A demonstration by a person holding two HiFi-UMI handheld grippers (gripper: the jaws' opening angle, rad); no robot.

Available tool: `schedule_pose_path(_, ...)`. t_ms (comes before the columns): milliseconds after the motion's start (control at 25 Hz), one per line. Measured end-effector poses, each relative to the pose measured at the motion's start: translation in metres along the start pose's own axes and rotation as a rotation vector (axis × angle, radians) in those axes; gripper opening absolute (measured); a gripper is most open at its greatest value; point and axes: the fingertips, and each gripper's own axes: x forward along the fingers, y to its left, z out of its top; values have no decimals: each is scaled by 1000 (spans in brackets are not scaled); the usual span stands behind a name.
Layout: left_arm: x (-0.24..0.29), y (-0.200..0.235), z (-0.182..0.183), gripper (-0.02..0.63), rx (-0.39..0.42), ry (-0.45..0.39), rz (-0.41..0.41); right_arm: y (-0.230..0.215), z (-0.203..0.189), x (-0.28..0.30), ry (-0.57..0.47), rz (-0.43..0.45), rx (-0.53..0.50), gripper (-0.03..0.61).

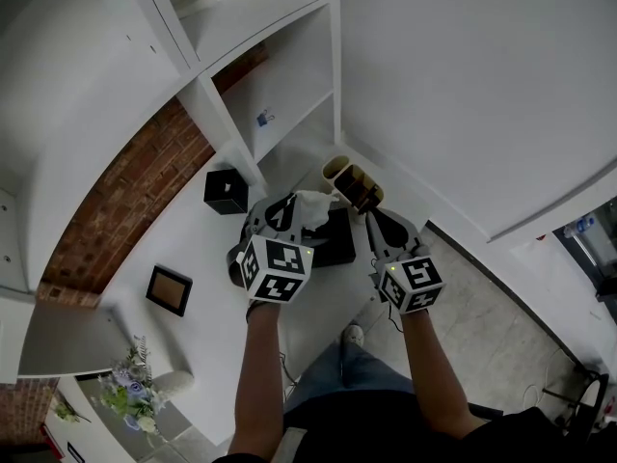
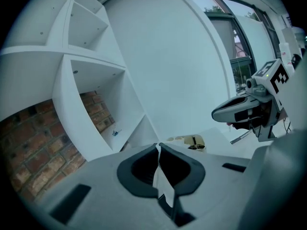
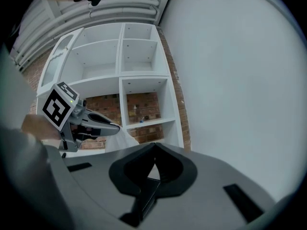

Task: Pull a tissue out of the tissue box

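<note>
While the person stands at the white bench (image 1: 193, 249), both arms reach forward over it. A small picture frame (image 1: 169, 289) lies on the bench off to the left. The left gripper (image 1: 286, 210) is closed tight on a white tissue (image 1: 314, 204), with a thin white strip pinched between its jaws. The tissue hangs from it right above the black tissue box (image 1: 337, 244), which sits on the bench under the two grippers. I cannot tell if the tissue's bottom end is in the box. The right gripper (image 1: 372, 218) is just beside it, with its jaws closed together and nothing in them. A little black cube box (image 1: 226, 191) sits further left. Just past the tissue box stand two round tubs (image 1: 352, 181). Behind them are white shelves (image 1: 280, 95) and a brick wall (image 1: 125, 191).
</note>
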Motion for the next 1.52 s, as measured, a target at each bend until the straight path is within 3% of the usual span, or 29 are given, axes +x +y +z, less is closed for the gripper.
schedule_pose_path(400,-35,21,29,9,-152,-185,94,0,20,-9,-45,-7,-11,-3)
schedule_pose_path(640,-61,40,29,9,-347,-328,170,4,34,-10,-79,-8,-24,-3)
schedule_pose_path(760,-68,45,23,9,-404,-382,196,6,38,-11,-92,-10,-33,-3)
schedule_pose_path(1200,-72,31,4,9,-436,-400,183,2,44,-20,-114,-60,-53,-3)
schedule_pose_path(1520,-75,27,1,9,-441,-396,180,7,41,-23,-104,-44,-51,-3)
